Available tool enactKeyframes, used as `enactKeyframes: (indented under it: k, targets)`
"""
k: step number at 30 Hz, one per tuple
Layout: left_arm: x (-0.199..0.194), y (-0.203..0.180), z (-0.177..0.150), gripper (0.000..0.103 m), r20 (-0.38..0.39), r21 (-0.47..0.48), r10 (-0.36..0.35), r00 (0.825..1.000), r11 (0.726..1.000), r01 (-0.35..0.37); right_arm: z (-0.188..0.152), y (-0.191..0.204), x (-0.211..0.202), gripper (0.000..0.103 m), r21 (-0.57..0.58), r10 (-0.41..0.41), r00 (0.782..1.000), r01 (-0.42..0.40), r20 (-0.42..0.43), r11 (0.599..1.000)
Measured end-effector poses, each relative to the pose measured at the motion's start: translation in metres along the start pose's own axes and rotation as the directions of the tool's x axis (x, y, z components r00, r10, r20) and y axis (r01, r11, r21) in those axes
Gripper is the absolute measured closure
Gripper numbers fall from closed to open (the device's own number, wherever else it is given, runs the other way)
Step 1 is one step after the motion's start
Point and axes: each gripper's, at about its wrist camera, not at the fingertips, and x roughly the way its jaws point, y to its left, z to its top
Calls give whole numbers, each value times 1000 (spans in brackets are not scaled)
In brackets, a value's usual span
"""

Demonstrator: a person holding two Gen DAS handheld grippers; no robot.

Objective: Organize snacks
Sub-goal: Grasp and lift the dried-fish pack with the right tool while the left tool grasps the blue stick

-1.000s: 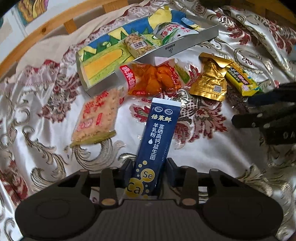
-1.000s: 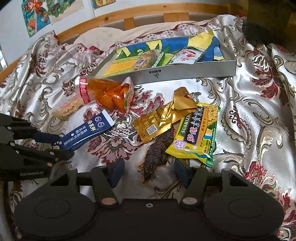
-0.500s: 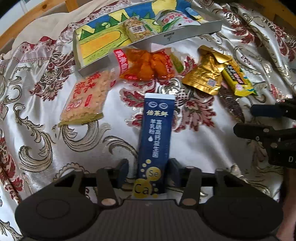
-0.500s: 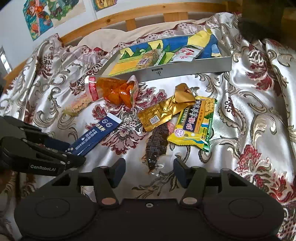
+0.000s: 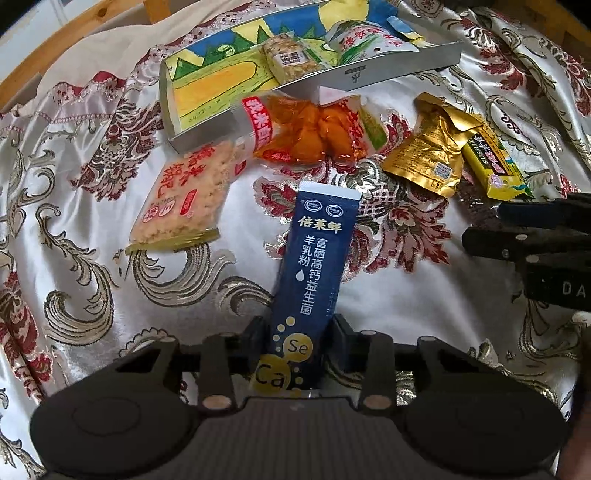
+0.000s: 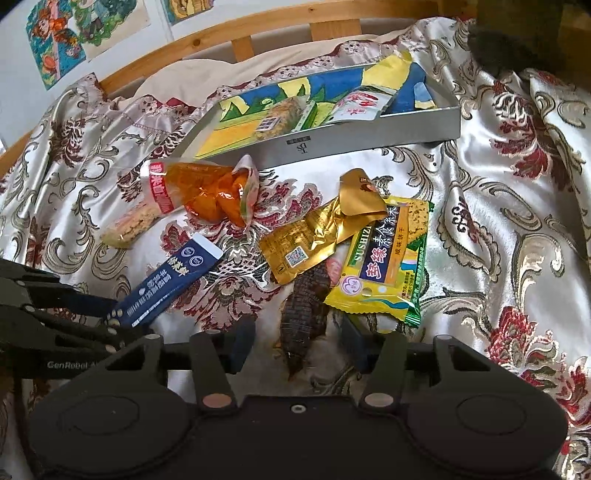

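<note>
A dark blue sachet [image 5: 317,266] lies lengthwise on the patterned satin cloth, its near end between the fingers of my left gripper [image 5: 299,343]. The jaws are closing and the pads touch its two sides. In the right wrist view the same sachet [image 6: 170,284] runs into the left gripper [image 6: 74,314]. My right gripper [image 6: 299,343] straddles a dark brown dried snack [image 6: 303,317]. Its jaws are closing, with a gap still showing on each side. The silver tray [image 6: 332,142] with a colourful lining sits farther back and holds two packets.
An orange pack [image 5: 306,133], a rice cracker pack [image 5: 184,195], a gold pouch [image 6: 314,240] and a yellow-green biscuit pack [image 6: 384,262] lie between the grippers and the tray. A wooden bed rail [image 6: 258,33] borders the far side. The cloth bunches in folds at the right.
The left jaws widened around the blue sachet, then narrowed onto it again. The right jaws have drawn in around the dark snack, which now reaches down between the fingers.
</note>
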Motion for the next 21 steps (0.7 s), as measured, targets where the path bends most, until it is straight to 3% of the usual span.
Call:
enactKeyframes:
  k: [10, 21]
  targets:
    - [-16, 0, -7, 66, -36, -104, -89, 995, 991, 85, -15, 8, -22, 54, -26, 78, 996, -79, -39, 997]
    - [-9, -5, -5, 57, -18, -57, -60, 998, 997, 59, -15, 14, -14, 47, -93, 40, 999, -42, -30, 995]
